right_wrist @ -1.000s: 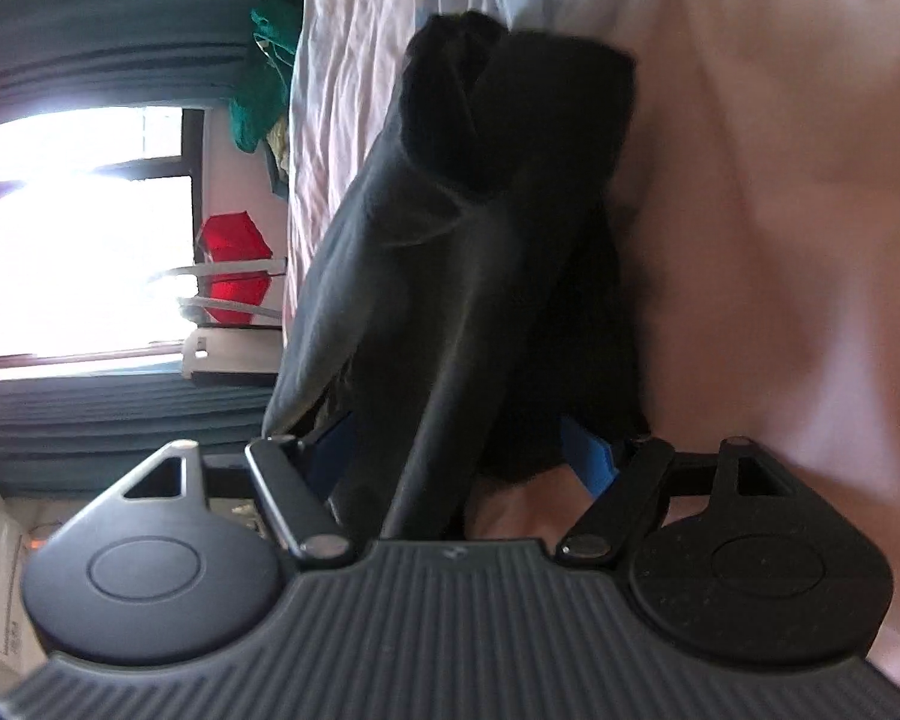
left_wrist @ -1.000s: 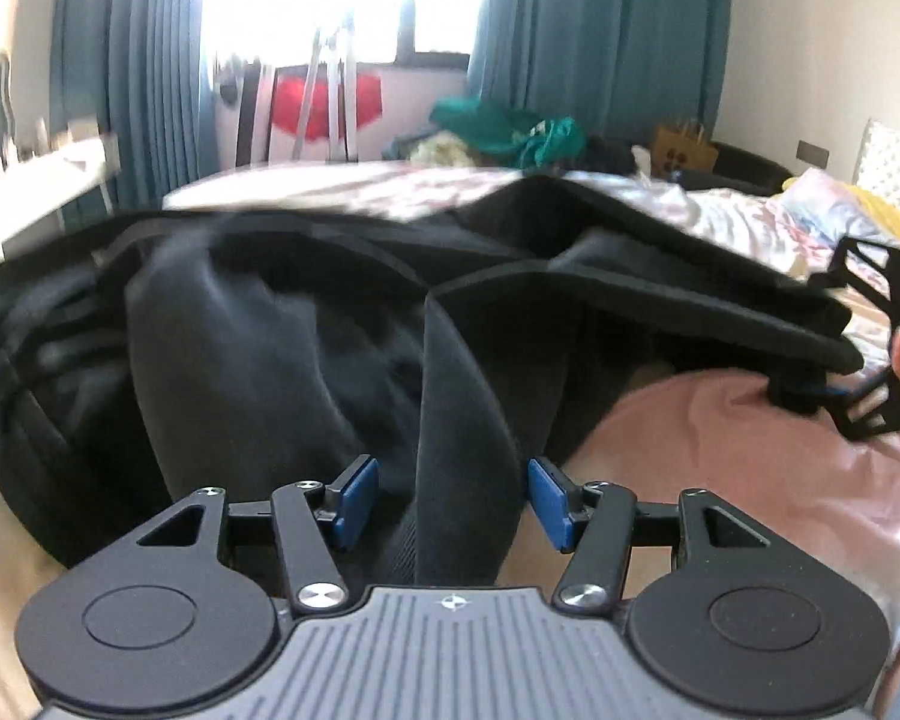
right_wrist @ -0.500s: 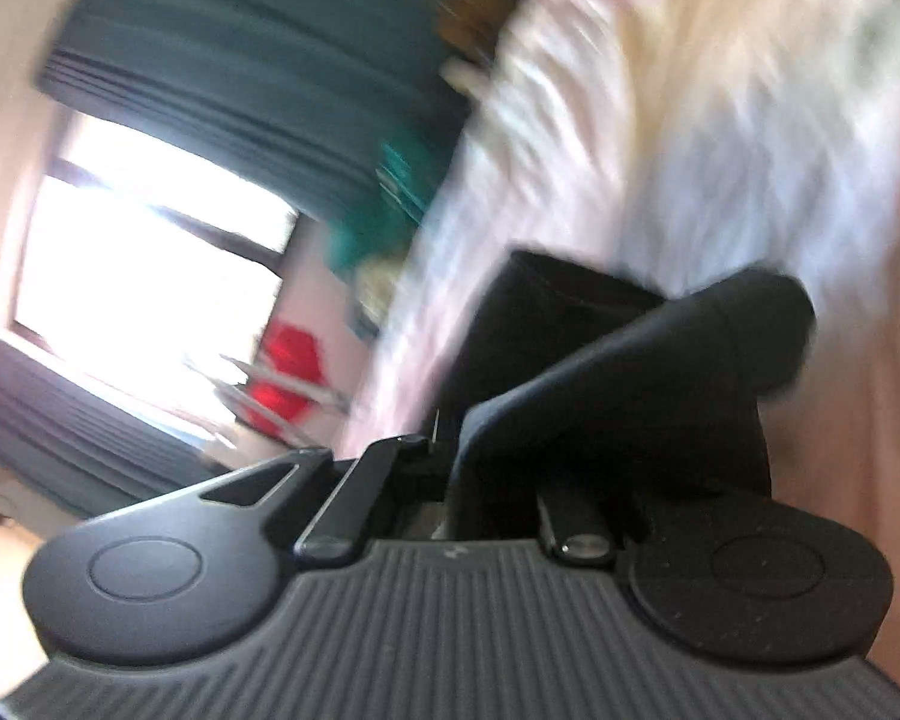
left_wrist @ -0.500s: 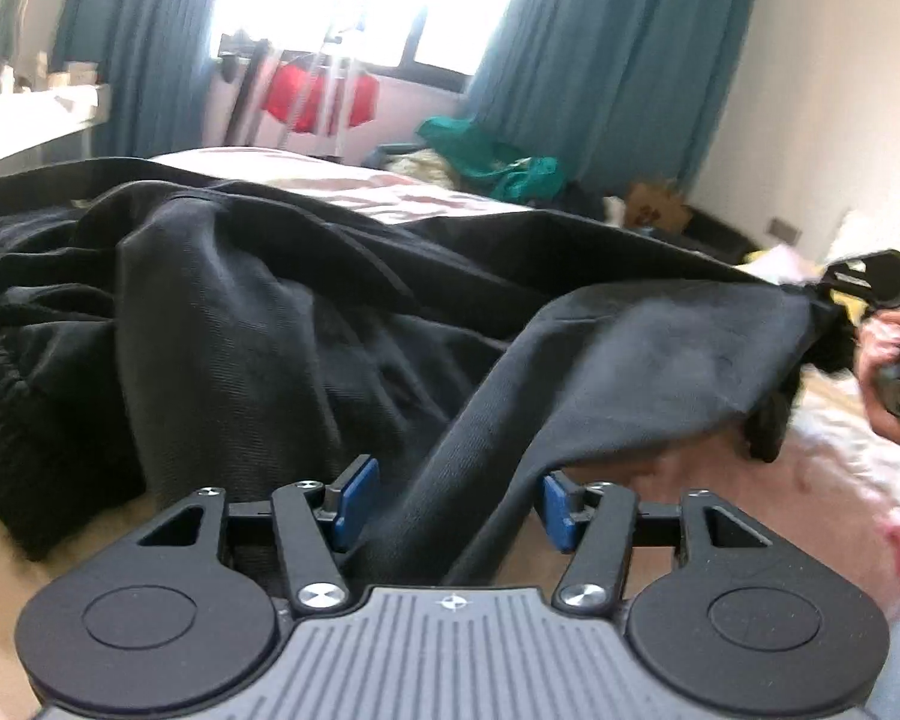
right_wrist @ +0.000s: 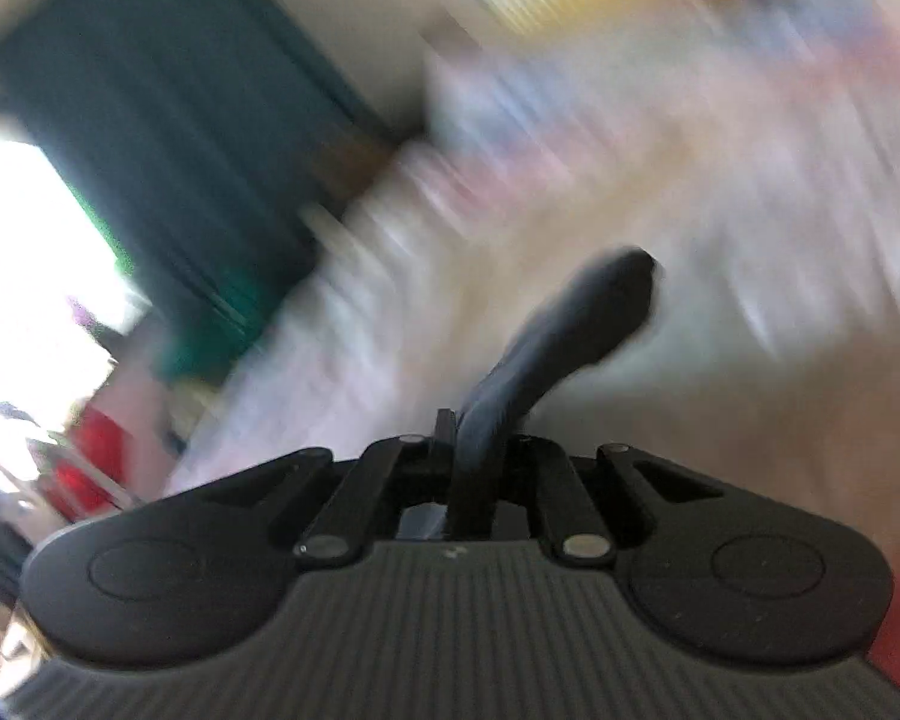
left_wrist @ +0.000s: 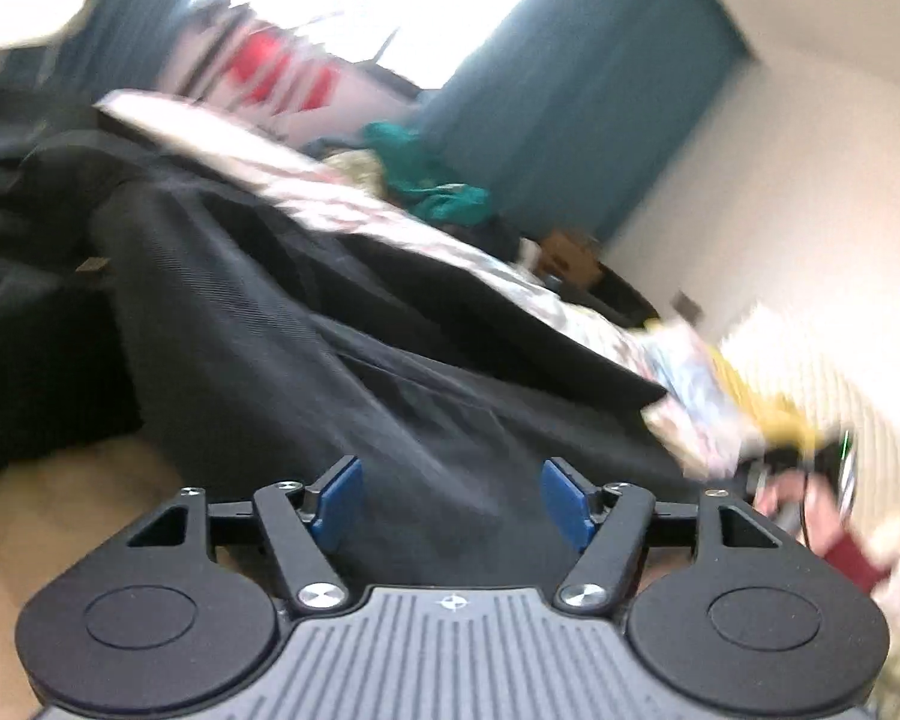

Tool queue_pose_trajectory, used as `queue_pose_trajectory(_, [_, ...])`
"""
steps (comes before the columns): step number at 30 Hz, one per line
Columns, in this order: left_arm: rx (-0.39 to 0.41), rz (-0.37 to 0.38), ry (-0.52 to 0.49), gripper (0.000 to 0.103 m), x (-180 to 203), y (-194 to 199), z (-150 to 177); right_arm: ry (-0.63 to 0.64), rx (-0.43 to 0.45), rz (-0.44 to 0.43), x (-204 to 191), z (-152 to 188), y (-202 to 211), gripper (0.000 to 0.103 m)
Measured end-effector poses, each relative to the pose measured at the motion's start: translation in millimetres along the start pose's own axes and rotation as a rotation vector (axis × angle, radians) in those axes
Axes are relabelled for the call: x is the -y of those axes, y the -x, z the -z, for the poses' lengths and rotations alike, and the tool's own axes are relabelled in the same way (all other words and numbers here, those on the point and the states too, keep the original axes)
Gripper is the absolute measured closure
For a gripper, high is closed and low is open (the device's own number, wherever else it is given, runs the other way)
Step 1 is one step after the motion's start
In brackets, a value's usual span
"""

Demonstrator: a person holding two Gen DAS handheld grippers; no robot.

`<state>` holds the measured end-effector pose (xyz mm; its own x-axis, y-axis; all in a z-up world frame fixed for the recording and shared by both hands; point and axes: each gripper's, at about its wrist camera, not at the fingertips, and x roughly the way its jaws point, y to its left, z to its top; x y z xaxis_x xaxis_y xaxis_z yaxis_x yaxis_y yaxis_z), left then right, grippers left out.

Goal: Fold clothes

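The right gripper (right_wrist: 456,438) clenches a fold of the black garment (left_wrist: 306,324) lying on the bed (left_wrist: 354,204), while the left gripper (left_wrist: 450,495), its jaws just widened, straddles cloth seemingly ungripped, so that side may slip and sag.

black garment (left_wrist: 342,324) sprawls across the bed (left_wrist: 60,504) — left gripper (left_wrist: 450,501) jaws apart.

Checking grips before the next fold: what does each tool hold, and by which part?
The right tool is shut on a bunched edge of the black fabric garment. The left tool, just opening, holds nothing; the cloth lies between its blue pads.
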<state>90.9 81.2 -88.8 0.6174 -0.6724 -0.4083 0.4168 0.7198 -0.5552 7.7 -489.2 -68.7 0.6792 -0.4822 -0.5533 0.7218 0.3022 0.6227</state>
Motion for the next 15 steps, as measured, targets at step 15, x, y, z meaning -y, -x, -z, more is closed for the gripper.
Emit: queue_pose_trajectory(15, [0.123, -0.174, 0.803, 0.021, -126, 45, -1, -0.064, -0.101, 0.119, 10, 9, -19, 0.092])
